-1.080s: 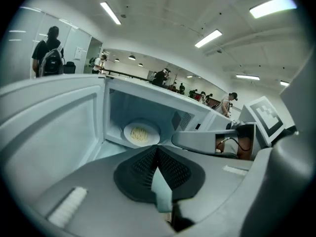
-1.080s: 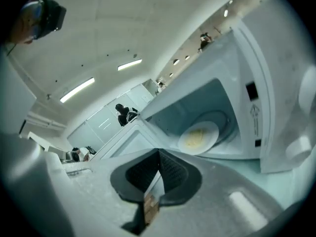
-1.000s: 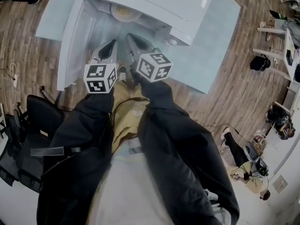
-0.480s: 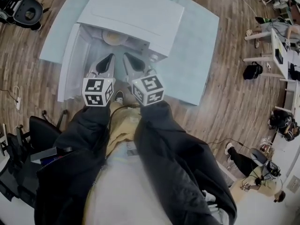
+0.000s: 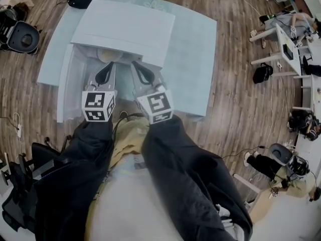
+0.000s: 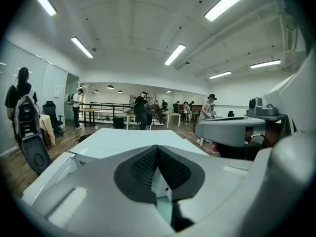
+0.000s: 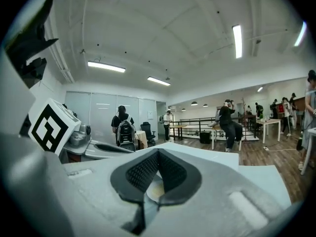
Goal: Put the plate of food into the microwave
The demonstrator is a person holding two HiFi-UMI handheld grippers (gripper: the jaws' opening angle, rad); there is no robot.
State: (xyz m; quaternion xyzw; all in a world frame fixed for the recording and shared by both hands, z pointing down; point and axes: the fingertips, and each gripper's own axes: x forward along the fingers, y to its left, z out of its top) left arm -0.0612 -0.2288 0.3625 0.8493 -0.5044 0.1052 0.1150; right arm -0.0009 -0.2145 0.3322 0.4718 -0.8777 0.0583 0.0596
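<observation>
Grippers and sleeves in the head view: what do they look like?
The left gripper and right gripper are pale grey tapered shells with black ribbed pads, each carrying a white cube of black square markers. The sleeves are dark.

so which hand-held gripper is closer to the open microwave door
The left hand-held gripper: the microwave door hangs open just beside it, while the right hand-held gripper sits farther across.

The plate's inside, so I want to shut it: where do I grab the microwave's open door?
Probably the free edge of the door, nearest you: it stands swung out left of the microwave, hinged at its front. Come from the outer left side with the left hand-held gripper.
</observation>
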